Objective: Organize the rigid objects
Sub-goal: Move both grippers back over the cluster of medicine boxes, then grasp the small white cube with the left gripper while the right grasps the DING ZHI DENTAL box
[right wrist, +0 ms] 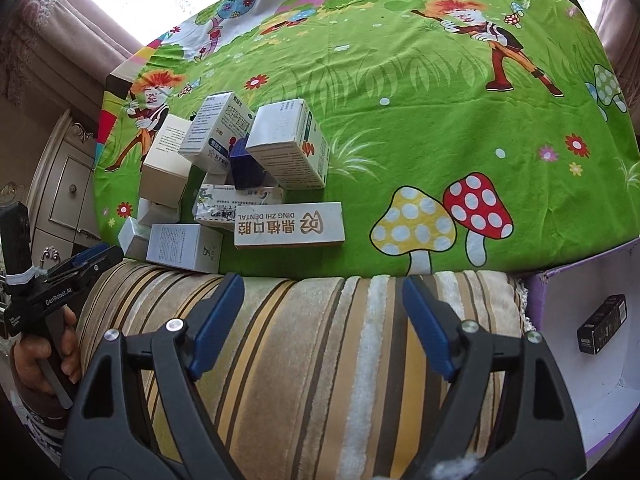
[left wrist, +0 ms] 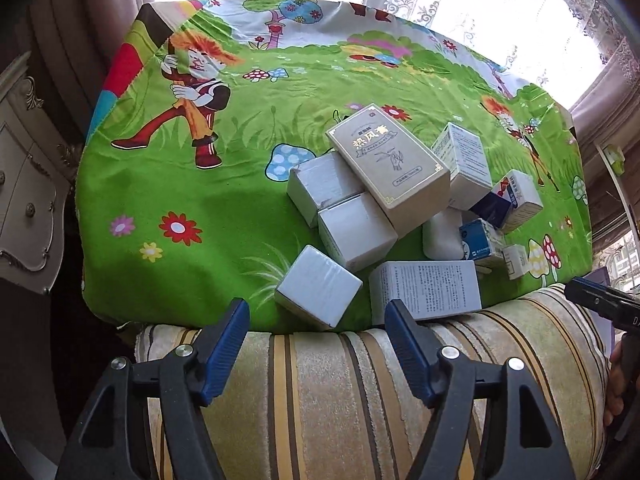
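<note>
Both tongs, left (left wrist: 316, 320) and right (right wrist: 322, 296), gape empty over the striped cushion (right wrist: 320, 340), while the boxes (left wrist: 388, 200) lie heaped on the cartoon sheet (left wrist: 180, 200); pulling 1 lower box could topple the beige box (left wrist: 390, 162) resting on 2 others

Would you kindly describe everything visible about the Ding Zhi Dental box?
The Ding Zhi Dental box is a long, slim carton, apparently cardboard, pale cream with an orange logo and lettering that reads upside down in the right wrist view. It looks closed and undamaged. It lies flat on the green cartoon cloth, at the near right edge of the box pile, its left end against a printed carton. Neither gripper touches it.
</note>
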### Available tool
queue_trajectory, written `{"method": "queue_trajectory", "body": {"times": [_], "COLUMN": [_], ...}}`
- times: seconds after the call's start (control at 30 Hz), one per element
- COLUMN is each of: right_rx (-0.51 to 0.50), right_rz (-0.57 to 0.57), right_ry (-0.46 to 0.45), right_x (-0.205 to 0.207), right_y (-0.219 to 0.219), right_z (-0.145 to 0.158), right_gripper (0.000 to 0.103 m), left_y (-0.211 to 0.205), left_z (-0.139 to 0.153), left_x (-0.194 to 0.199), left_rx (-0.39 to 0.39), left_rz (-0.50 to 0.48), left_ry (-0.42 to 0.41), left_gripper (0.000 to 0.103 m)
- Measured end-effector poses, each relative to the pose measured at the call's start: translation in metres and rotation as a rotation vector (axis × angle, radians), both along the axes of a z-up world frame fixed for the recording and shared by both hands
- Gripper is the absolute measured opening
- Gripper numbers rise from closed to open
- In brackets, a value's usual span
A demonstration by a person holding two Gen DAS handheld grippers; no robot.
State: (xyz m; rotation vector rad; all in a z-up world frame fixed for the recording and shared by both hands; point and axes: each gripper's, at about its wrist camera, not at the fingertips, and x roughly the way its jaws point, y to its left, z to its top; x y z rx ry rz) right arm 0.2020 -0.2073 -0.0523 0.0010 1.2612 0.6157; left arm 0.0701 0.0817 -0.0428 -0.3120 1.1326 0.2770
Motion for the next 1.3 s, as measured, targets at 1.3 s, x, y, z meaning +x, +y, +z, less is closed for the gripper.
{"method": "queue_trajectory", "body": {"times": [1.3], "right_rx": [-0.072], "right_rz": [0.131], "right_ry": [0.098], "right_x": [0.041], "right_y": [0.075], "right_z": [-0.045], "right_gripper": [0.099], "left_y": [-0.005], "left_z": [-0.014], "left_x": [0.017], "left_rx": [-0.005], "left_rz": [-0.108], "left_ry": [0.041], "left_gripper": [0.05]}}
